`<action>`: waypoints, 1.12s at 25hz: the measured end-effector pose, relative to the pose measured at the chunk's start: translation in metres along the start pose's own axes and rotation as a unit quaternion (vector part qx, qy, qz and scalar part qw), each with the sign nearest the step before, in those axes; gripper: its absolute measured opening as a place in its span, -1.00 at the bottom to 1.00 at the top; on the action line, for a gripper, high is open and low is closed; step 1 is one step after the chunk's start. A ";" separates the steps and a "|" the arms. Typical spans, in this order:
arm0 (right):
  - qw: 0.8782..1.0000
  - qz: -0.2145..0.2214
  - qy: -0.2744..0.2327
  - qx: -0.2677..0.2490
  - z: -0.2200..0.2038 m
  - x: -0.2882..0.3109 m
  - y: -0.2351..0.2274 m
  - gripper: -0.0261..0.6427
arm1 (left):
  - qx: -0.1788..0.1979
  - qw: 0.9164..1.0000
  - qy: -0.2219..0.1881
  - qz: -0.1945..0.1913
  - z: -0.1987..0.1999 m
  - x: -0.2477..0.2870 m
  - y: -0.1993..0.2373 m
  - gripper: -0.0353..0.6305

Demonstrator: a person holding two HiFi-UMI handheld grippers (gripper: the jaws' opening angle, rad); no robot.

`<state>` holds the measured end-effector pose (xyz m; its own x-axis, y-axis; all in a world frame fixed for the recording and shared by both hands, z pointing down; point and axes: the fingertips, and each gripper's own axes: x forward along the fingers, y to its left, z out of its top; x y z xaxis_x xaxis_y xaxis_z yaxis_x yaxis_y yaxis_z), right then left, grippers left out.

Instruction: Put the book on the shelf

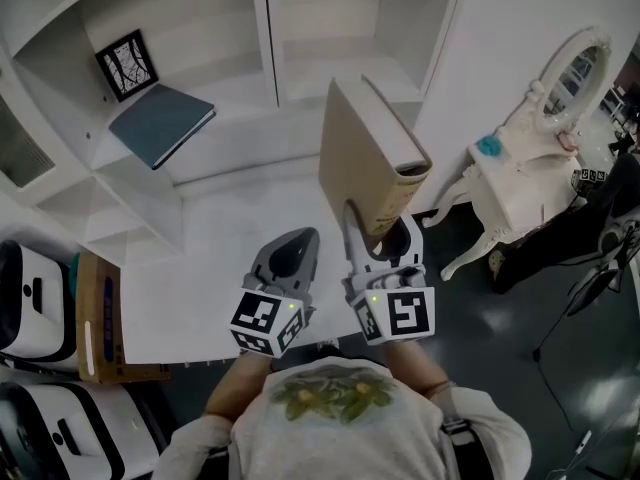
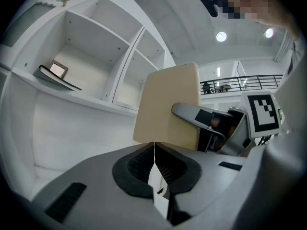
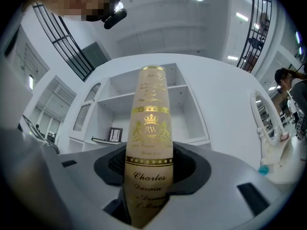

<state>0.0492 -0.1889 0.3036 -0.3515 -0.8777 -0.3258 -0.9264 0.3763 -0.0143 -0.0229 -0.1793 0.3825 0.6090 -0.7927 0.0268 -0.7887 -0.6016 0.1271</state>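
A tan hardback book (image 1: 368, 160) with gold print on its spine (image 3: 149, 128) stands upright above the white desk (image 1: 215, 258). My right gripper (image 1: 379, 230) is shut on its lower end, and in the right gripper view the spine fills the gap between the jaws (image 3: 149, 153). My left gripper (image 1: 289, 253) is just to the left of it, its jaws shut with nothing between them (image 2: 154, 146). Beyond stands the white shelf unit (image 1: 265, 38). Its left compartment holds a blue book (image 1: 161, 123) lying flat and a small framed picture (image 1: 127, 64).
A white dressing table (image 1: 530, 173) with an oval mirror (image 1: 572, 73) and a teal object (image 1: 489, 147) stands at the right. A cardboard box (image 1: 101, 318) and white cases (image 1: 32, 303) sit on the floor at the left. The middle shelf compartment (image 1: 340, 28) holds nothing.
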 end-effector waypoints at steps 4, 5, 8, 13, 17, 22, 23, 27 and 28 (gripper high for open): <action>1.000 0.003 -0.012 -0.002 0.006 0.013 -0.002 -0.25 | 0.001 1.000 -0.002 0.003 0.003 0.007 0.008 -0.81; 1.000 0.003 -0.016 -0.003 0.008 0.016 -0.003 -0.25 | 0.001 1.000 -0.003 0.004 0.003 0.009 0.010 -0.81; 1.000 0.005 -0.030 -0.005 0.014 0.023 -0.005 -0.25 | 0.004 1.000 -0.005 0.005 0.006 0.013 0.014 -0.81; 0.999 0.006 -0.042 -0.006 0.020 0.034 -0.011 -0.25 | 0.006 1.000 -0.005 0.006 0.006 0.020 0.018 -0.81; 0.999 0.009 -0.050 -0.009 0.026 0.043 -0.012 -0.25 | 0.007 1.000 -0.005 0.010 0.008 0.024 0.024 -0.81; 0.998 0.011 -0.065 -0.016 0.035 0.053 -0.013 -0.25 | 0.010 1.000 -0.008 0.015 0.012 0.026 0.031 -0.81; 0.998 0.011 -0.067 -0.017 0.037 0.055 -0.013 -0.25 | 0.010 1.000 -0.009 0.017 0.013 0.026 0.032 -0.81; 0.997 0.008 -0.078 -0.022 0.046 0.061 -0.014 -0.25 | 0.012 1.000 -0.007 0.022 0.014 0.028 0.038 -0.81; 0.996 0.007 -0.082 -0.024 0.048 0.063 -0.014 -0.25 | 0.011 1.000 -0.007 0.023 0.014 0.028 0.040 -0.81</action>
<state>0.0467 -0.2353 0.2384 -0.3415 -0.8109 -0.4752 -0.9283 0.3701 0.0357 -0.0386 -0.2271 0.3747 0.5713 -0.8206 0.0182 -0.8174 -0.5668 0.1032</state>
